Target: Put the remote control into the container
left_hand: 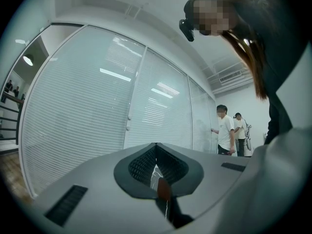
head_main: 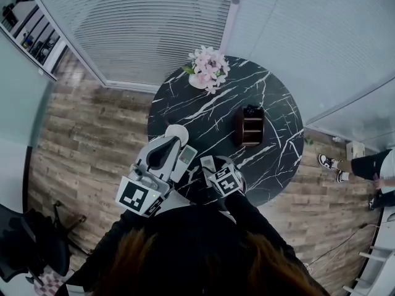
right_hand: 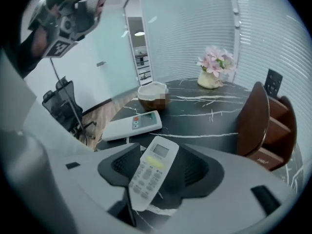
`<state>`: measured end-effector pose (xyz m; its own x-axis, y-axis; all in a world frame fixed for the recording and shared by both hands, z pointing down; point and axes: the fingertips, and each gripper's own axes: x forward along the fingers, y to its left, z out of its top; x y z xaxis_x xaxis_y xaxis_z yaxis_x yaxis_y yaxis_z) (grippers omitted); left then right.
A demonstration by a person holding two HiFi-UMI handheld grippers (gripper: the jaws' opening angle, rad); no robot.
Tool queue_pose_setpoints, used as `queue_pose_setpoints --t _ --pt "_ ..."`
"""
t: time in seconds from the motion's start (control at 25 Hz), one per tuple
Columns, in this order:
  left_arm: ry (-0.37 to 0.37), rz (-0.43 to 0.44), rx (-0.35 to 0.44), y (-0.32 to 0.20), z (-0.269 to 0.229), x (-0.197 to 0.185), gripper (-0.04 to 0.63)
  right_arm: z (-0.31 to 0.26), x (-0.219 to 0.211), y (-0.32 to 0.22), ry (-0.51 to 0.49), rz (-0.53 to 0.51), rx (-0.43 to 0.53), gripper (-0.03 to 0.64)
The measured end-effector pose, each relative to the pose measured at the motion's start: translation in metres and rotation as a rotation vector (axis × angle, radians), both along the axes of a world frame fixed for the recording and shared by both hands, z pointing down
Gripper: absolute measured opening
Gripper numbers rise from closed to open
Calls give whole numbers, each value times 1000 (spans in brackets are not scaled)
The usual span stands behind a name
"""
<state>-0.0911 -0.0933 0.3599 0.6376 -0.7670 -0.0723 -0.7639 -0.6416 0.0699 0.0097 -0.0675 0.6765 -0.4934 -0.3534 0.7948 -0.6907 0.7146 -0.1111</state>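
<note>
Table: A round black stone table with white lines (head_main: 271,97) is standing on a brown wood floor (head_main: 92,140).

Right gripper: The right gripper (right_hand: 161,165) is hovering at the table's 6 o'clock edge. Its jaws are standing wide apart and are not squeezing anything.

Remote control: A long white remote control with a small screen (right_hand: 152,177) is lying on a slant between those wide jaws. Its screen end is pointing toward the middle of the table. It is sitting outside the container.

Container: A brown wooden container with shelves (right_hand: 268,126) is standing a little past the table's middle, toward 3 o'clock. It is well apart from the remote control. A black remote (right_hand: 273,82) is sticking up from its top.

Left gripper: The left gripper (left_hand: 156,152) is being held up high at about 8 o'clock, facing the window blinds (left_hand: 87,106). Its jaws are pressing together with nothing in them.

Second remote: A flat white remote (right_hand: 131,126) is lying on the table at 8 o'clock.

Bowl: A round bowl (right_hand: 152,95) is sitting near 9 o'clock, just behind the flat white remote.

Flowers: Pink flowers in a pale pot (head_main: 208,68) are standing at 11 o'clock.

People: Two people in white shirts (left_hand: 226,130) are standing by the blinds.

Chair: A black chair (right_hand: 61,106) is standing on the floor, off the table's left side.
</note>
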Motion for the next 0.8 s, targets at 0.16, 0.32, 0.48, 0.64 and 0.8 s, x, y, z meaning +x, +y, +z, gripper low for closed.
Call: queue_pose_setpoints --t 0.16,0.32,0.48,0.64,0.8 --pt "-5 -9 -3 2 2 -3 8 17 -5 -17 32 128 -43 261" --pt "-9 -29 -11 4 4 -10 8 32 -12 -18 49 171 -132 273" --pt "-12 -46 -18 5 7 -16 8 41 -14 -12 93 172 -159 278" --pt "-10 -52 -23 6 9 -18 8 38 -8 -18 96 172 -126 276" --pt "-5 -47 -16 6 7 -16 8 28 2 -21 1 210 -104 275"
